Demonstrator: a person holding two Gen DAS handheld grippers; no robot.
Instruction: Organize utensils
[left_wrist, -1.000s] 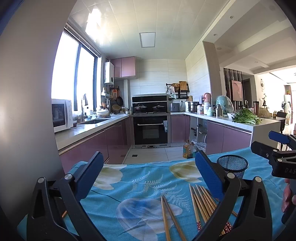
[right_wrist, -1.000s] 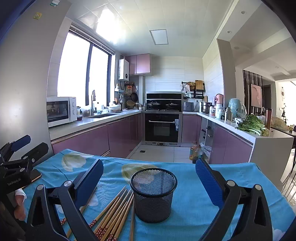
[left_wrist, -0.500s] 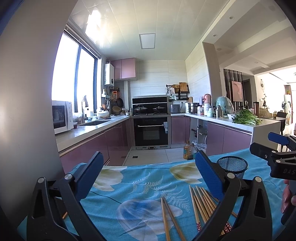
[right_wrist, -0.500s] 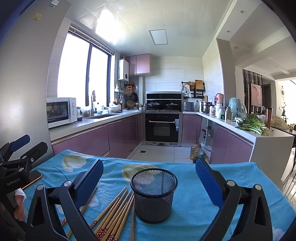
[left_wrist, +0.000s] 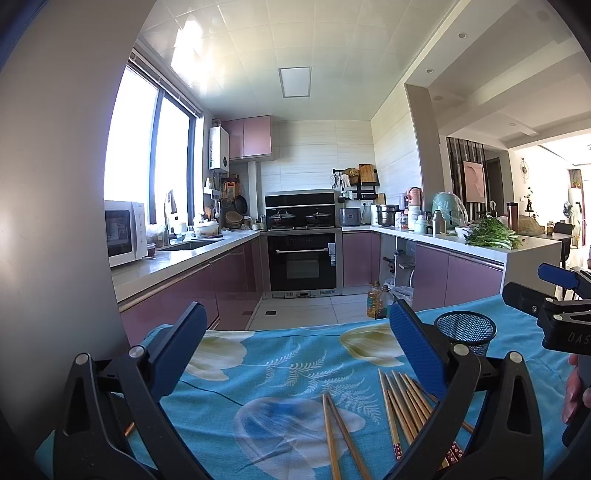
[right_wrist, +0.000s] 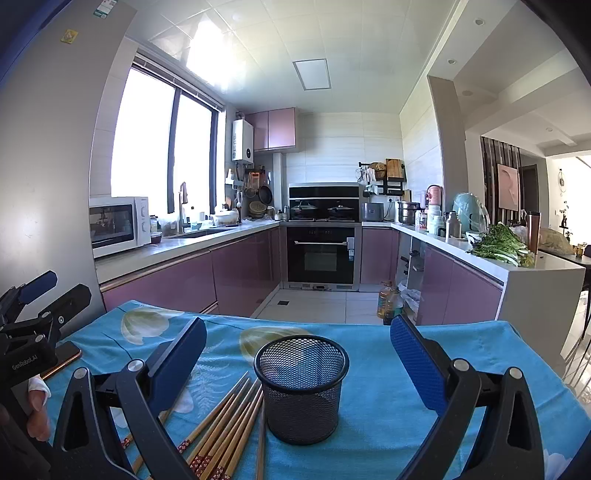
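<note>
Picking up the first chopsticks is, by my judgement, the step in hand, since none stand in the cup yet. Going left to right: the left claw (left_wrist: 295, 347) hangs released above the blue cloth (left_wrist: 280, 354) on the counter, gripping nothing. Just ahead of it lies a loose pair (left_wrist: 341, 435) of chopsticks, and to their right the main bundle (left_wrist: 400, 402), fanned out flat, tips pointing away. Beyond the bundle stands the mesh cup (right_wrist: 301, 387), upright, with the nearest sticks lying close against its base. The right claw (right_wrist: 297, 354) is likewise spread wide and bare, lined up on the cup.

To do this well, I would drop a claw low over one stick or a tight pair, close across the shaft near its middle, tilt it upright, and lower it into the cup; the other claw could steady the light cup so it does not tip.

Painted ends of the bundle are cut off by the frame and the claw arms, so the count is unclear. A dark flat thing (right_wrist: 61, 360) at the cloth's left edge is half hidden; perhaps a phone.
</note>
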